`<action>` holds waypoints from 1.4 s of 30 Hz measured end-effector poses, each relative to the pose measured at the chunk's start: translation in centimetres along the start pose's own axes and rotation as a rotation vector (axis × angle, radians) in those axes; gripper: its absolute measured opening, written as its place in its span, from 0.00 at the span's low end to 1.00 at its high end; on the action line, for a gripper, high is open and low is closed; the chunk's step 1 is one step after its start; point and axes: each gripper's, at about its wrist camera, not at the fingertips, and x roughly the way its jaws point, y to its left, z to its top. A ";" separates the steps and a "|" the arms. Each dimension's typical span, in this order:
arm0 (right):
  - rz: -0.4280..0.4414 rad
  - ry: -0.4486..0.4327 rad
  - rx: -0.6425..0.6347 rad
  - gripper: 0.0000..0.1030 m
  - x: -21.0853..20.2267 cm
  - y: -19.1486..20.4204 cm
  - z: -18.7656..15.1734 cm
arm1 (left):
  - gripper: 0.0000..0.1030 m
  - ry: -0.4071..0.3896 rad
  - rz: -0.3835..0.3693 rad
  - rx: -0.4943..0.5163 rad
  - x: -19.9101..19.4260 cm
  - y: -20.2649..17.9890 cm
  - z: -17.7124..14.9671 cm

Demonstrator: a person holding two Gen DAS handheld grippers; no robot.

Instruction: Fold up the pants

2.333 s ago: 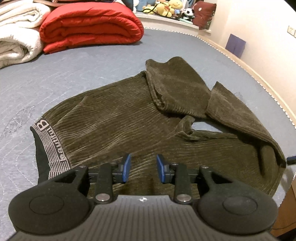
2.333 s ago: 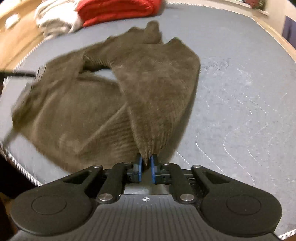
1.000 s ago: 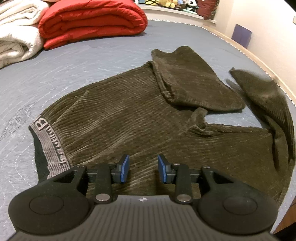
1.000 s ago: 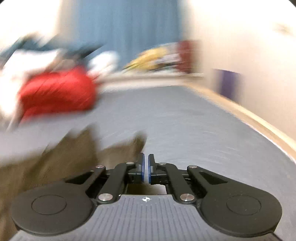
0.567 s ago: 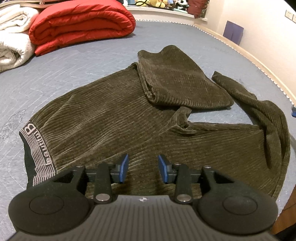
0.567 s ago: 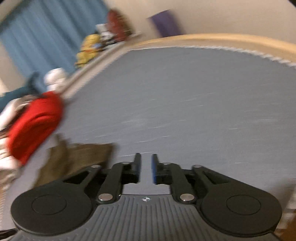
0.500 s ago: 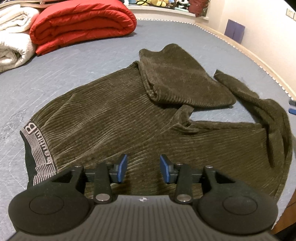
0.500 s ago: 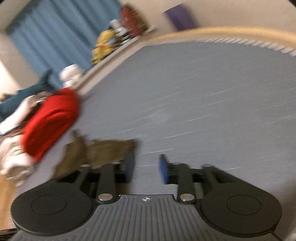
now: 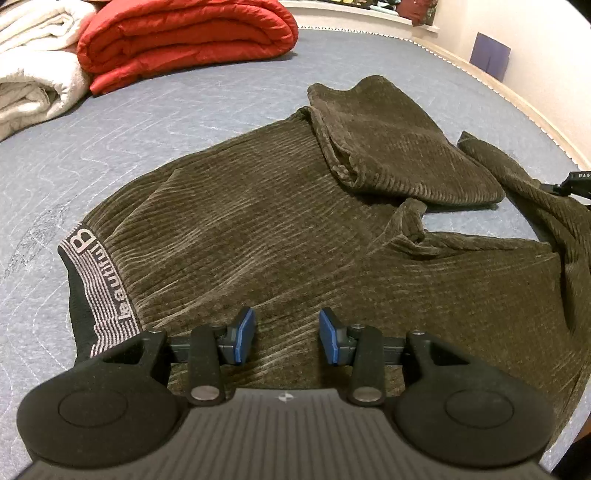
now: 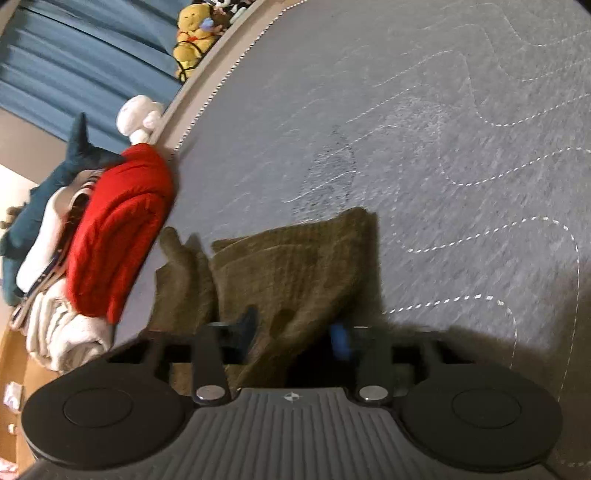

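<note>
Grey quilted mattress (image 9: 155, 110) with wavy stitch lines carries every item observed. Dark olive corduroy pants (image 9: 258, 221) lie spread across its near half, waist end to the left; one leg is doubled back on itself at the far side, the other runs off toward the right edge. A folded red quilt (image 9: 184, 33) sits at the far end, well apart from the pants, with white bedding (image 9: 33, 74) just beside it. Waistband (image 9: 99, 284) is grey and striped, woven with a large "B" and lettering that appears to read "beautiful"; part is hidden behind the tool. Left gripper (image 9: 287, 336) hovers over the near hem area, jaws spread wide, nothing between them. Right gripper (image 10: 295, 332) is likewise parted, with loose trouser cloth lying between its blue pads (image 10: 340, 341); view is motion-blurred, contact not determinable.
</note>
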 end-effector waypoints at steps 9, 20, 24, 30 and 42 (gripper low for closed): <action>-0.004 -0.587 -0.119 0.07 -14.2 3.9 0.6 | 0.42 -0.024 -0.048 0.027 -0.4 -1.8 0.6; -0.575 -0.500 0.283 0.08 -21.3 -11.3 -2.4 | 0.42 -0.003 -0.113 0.096 -0.9 -3.7 -1.0; -0.570 -0.526 0.446 0.23 -22.4 -13.0 -3.2 | 0.45 -0.005 -0.124 0.107 -1.4 -4.1 -1.3; -0.629 -0.528 0.429 0.07 -22.6 -13.2 -2.8 | 0.46 0.006 -0.115 0.105 -1.1 -3.8 -1.4; -1.025 -0.698 0.288 0.35 -24.1 -7.4 -2.7 | 0.46 -0.019 -0.115 0.060 -2.2 -1.8 -1.0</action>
